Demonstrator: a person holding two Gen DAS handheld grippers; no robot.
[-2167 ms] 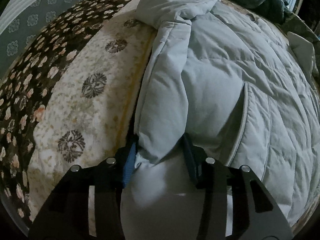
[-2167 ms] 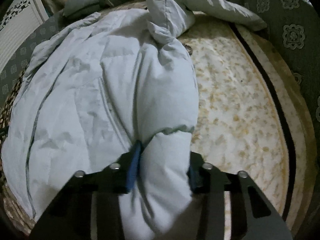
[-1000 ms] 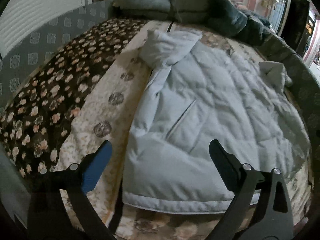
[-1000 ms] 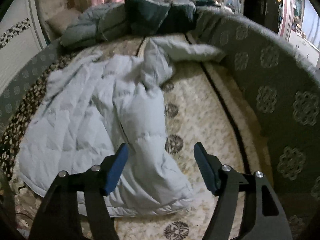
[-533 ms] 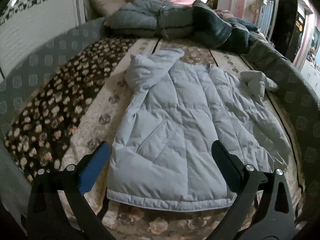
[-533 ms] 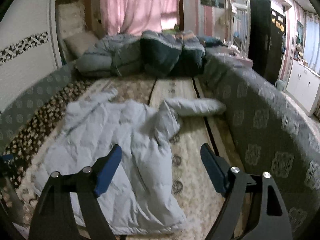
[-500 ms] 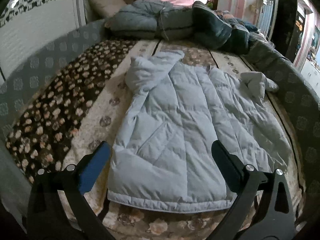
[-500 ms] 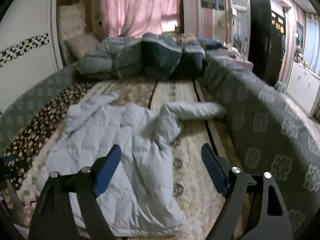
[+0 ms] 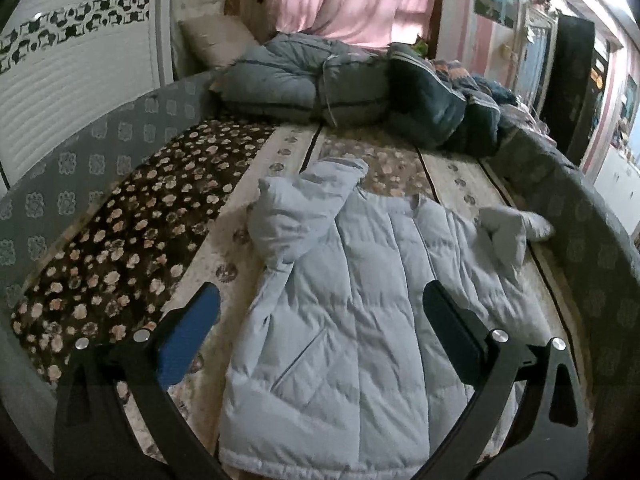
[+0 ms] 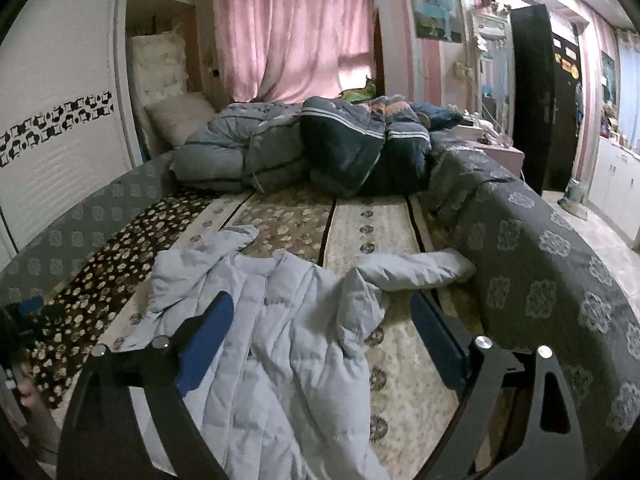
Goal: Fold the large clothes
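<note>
Presently the pale blue quilted coat (image 9: 352, 320) lies spread flat along the bed (image 9: 120, 216), hem nearest, hood (image 9: 296, 208) bunched at its far left, right sleeve (image 10: 416, 270) trailing toward the grey bed edge. Judged: padded, soft, light for its bulk, with a smooth shell likely to slip; thick folds will spring back. Best holds look to be the hem corners, the sleeve cuff, or the shoulder seams. Left gripper (image 9: 320, 328) and right gripper (image 10: 320, 336) both hover above the coat, jaws wide apart, holding nothing. Folded quilts (image 10: 304, 144) are piled at the far end.
</note>
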